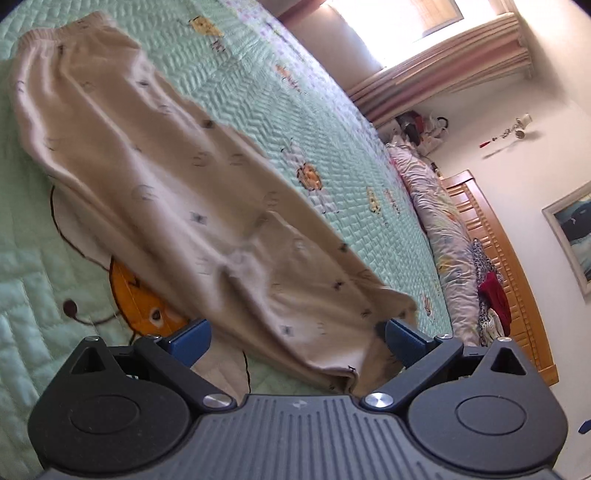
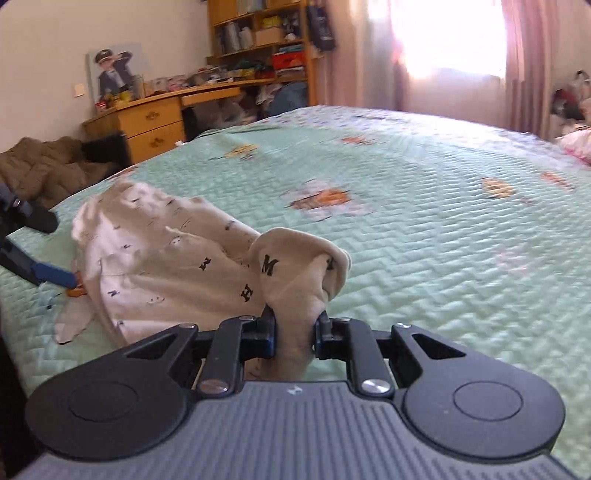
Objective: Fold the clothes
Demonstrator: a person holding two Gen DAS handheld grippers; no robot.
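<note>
Nearest, right gripper (image 2: 295,334) clamped narrow on a bunched corner of the beige printed trousers (image 2: 177,266), raised, likely to carry it over. Far left, left gripper (image 2: 51,275) spread wide beside cloth on the green quilt (image 2: 424,240).

Daylight is admitted through a window (image 1: 399,26) at the upper right of both views; the panes are blown out to white, and the curtains (image 2: 517,55) are washed with glare. The green quilt (image 2: 424,229) is evenly lit. Motion blur is noted throughout. Strong fisheye bending and dark vignetted corners are recorded.
</note>
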